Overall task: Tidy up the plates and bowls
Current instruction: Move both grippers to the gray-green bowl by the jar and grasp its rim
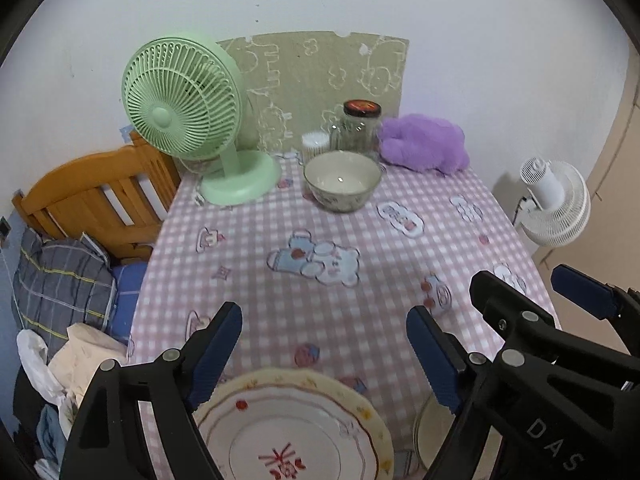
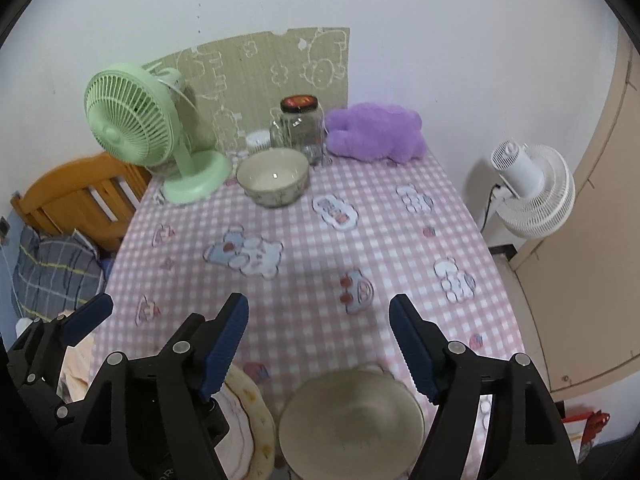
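A cream plate (image 1: pixel 288 432) with a scalloped rim and a red motif lies at the near edge of the pink checked tablecloth (image 1: pixel 340 248). My left gripper (image 1: pixel 324 312) hangs open above it, nothing between its fingers. To its right a cream bowl (image 2: pixel 352 420), blurred, sits at the near edge under my right gripper (image 2: pixel 319 302), which is also open and empty. The plate's rim (image 2: pixel 256 412) shows left of that bowl. A second, patterned bowl (image 1: pixel 342 180) (image 2: pixel 273 178) stands at the far side of the table. The right gripper (image 1: pixel 520 280) shows in the left wrist view too.
Along the back stand a green desk fan (image 1: pixel 188 120), a glass jar (image 1: pixel 360 128) with a dark lid, a swab tub (image 1: pixel 316 144) and a purple plush (image 1: pixel 424 142). A wooden headboard (image 1: pixel 96 200) and bedding lie left; a white fan (image 1: pixel 556 204) stands right.
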Demonstrator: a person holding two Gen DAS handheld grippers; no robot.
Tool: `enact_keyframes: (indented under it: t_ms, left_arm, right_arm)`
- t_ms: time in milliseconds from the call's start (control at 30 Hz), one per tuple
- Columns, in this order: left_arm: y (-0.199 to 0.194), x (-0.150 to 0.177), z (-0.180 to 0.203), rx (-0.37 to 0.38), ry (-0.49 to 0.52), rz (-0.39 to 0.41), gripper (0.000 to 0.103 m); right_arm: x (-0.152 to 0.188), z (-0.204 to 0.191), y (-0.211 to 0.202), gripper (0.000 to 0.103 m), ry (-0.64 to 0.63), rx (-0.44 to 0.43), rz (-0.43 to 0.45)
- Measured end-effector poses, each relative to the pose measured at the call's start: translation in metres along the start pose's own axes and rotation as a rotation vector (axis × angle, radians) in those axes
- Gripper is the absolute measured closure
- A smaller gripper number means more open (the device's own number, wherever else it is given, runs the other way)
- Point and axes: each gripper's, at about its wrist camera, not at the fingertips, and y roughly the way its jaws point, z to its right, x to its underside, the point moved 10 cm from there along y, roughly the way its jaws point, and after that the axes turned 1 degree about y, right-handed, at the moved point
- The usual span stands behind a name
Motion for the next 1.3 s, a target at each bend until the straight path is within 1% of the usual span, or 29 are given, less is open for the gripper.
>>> enact_keyframes:
  t_ms: [167, 267, 333, 400, 533, 567, 767, 900, 1033, 1167, 1233, 1300]
  left_arm:
    - [0.014, -0.021, -0.004, -0.026, -0.027, 0.010, 0.017]
    - [0.026, -0.033, -0.003, -0.043, -0.054, -0.009, 0.016]
    - [0.033, -0.042, -0.003, -0.058, -0.077, -0.006, 0.009]
    - [0.043, -0.055, -0.003, -0.088, -0.096, -0.002, 0.008]
    - [0.062, -0.074, -0.001, -0.139, -0.114, -0.005, 0.008]
    - [0.066, -0.078, -0.001, -0.151, -0.116, -0.007, 0.008]
    - [0.094, -0.105, -0.003, -0.197, -0.147, 0.012, 0.008]
    - [0.113, -0.118, -0.007, -0.221, -0.179, 0.025, 0.008]
    - [0.136, -0.128, -0.007, -0.226, -0.176, 0.019, 0.009]
    - [0.162, -0.132, -0.007, -0.228, -0.178, 0.003, 0.010]
    - [0.173, -0.133, -0.010, -0.232, -0.184, 0.010, 0.012]
    - [0.183, -0.133, -0.013, -0.234, -0.190, 0.000, 0.014]
  right_arm:
    - [-0.028, -0.005, 0.015, 0.027, -0.028, -0.036, 0.017]
    - [-0.044, -0.006, 0.026, 0.027, -0.046, -0.059, 0.027]
    - [-0.056, -0.006, 0.035, 0.027, -0.057, -0.081, 0.029]
    - [-0.069, -0.006, 0.043, 0.027, -0.071, -0.101, 0.038]
    - [-0.094, -0.006, 0.067, 0.017, -0.108, -0.145, 0.025]
    - [-0.100, -0.006, 0.075, 0.016, -0.119, -0.159, 0.019]
    - [-0.133, -0.009, 0.113, 0.016, -0.134, -0.222, 0.016]
    - [-0.153, -0.012, 0.132, 0.016, -0.142, -0.233, 0.037]
    - [-0.168, -0.010, 0.155, 0.016, -0.141, -0.232, 0.045]
    - [-0.173, -0.008, 0.180, 0.016, -0.136, -0.230, 0.035]
    - [-0.175, -0.009, 0.193, 0.016, -0.136, -0.233, 0.034]
    - [-0.175, -0.010, 0.203, 0.018, -0.137, -0.236, 0.038]
